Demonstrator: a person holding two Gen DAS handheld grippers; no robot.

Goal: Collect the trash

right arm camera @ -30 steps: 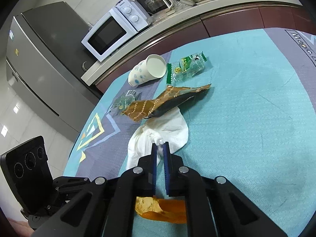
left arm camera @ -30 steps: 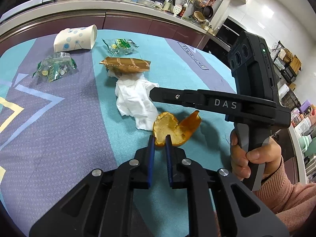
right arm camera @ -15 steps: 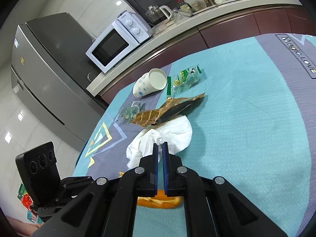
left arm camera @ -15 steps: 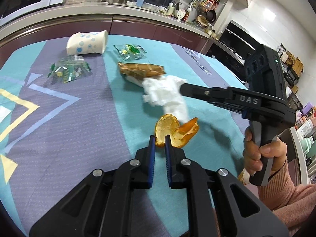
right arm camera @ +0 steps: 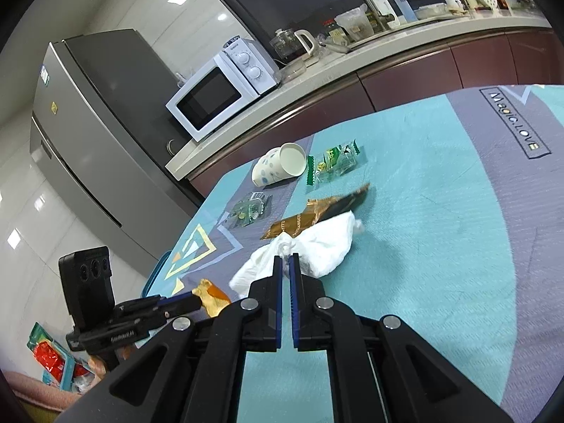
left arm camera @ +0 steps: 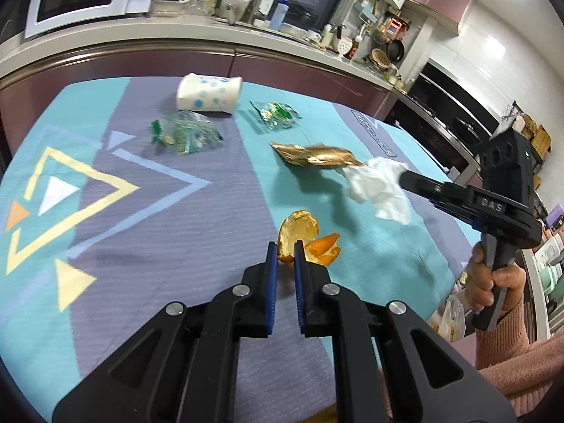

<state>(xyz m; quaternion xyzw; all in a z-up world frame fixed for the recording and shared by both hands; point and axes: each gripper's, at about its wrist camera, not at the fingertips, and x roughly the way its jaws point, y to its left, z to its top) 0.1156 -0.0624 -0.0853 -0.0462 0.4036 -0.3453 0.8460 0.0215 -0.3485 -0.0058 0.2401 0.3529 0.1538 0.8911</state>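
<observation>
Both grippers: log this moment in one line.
left gripper: shut on orange peel | right gripper: shut on white tissue, lifted | on table: paper cup, gold wrapper, two clear wrappers

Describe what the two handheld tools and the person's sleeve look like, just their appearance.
Both tools are matte black plastic with two flat fingers lined with blue pads and silver round bolts at the joints. The left tool and the right tool look alike. The right one, seen from the left wrist view, carries white lettering on its side, a boxy black camera block with round lenses and a green light, and a grey handle. The sleeve is pink knit.
</observation>
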